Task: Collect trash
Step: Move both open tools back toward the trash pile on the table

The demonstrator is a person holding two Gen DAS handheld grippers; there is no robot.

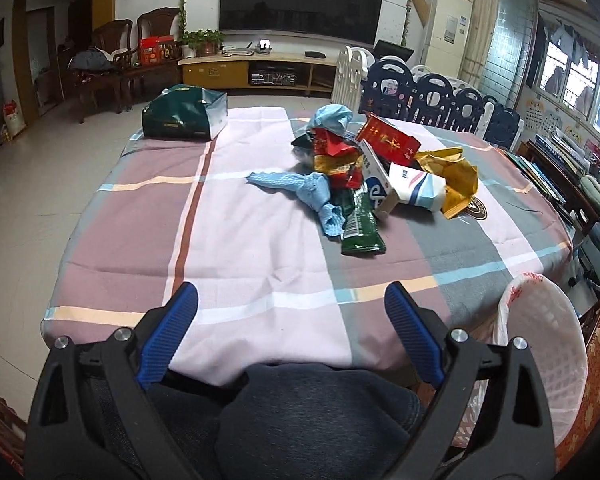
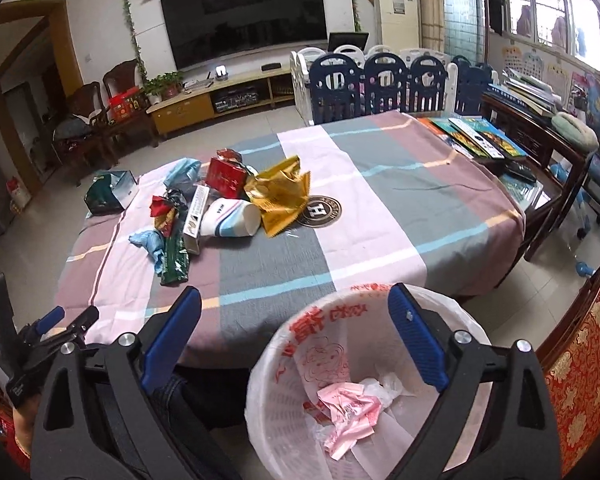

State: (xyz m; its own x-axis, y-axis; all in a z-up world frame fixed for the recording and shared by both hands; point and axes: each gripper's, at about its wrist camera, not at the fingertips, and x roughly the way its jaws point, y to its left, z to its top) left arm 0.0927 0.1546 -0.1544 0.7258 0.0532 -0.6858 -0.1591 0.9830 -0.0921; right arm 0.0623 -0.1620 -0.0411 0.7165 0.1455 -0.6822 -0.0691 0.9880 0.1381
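Left gripper (image 1: pixel 292 296): jaws spread wide, nothing between the blue pads; it hangs over the near edge of the table, above the person's dark-trousered lap (image 1: pixel 312 412).
Right gripper (image 2: pixel 294 300): jaws wide apart, nothing held; it points down over the waste basket, with the left gripper showing at the lower left of its view.
Waste basket (image 2: pixel 268 364): white perforated plastic, lined with a thin white bag printed in red, standing beside the near right corner of the table.
Basket contents: a crumpled pink wrapper (image 2: pixel 350 410) lying on crushed clear-white plastic film (image 2: pixel 388 386) at the bottom; the rest of the inside is bare liner.
Table (image 1: pixel 260 240): covered with a plaid cloth in pink, mauve and grey.
Trash pile: clustered toward the far middle of the cloth, well apart from the basket.
Pile items: a gold foil bag (image 2: pixel 284 196), a red carton (image 2: pixel 225 178), a white paper cup (image 2: pixel 230 218) lying on its side with its open mouth toward the gold bag, a narrow white box (image 2: pixel 196 218), a green wrapper (image 1: pixel 360 228), red and gold snack wrappers (image 1: pixel 334 160), crumpled blue cloths (image 1: pixel 304 190).
Cup contents: cannot tell.
Green gift bag (image 1: pixel 184 114): lying at the far left corner of the table, apart from the pile; what is inside does not show.
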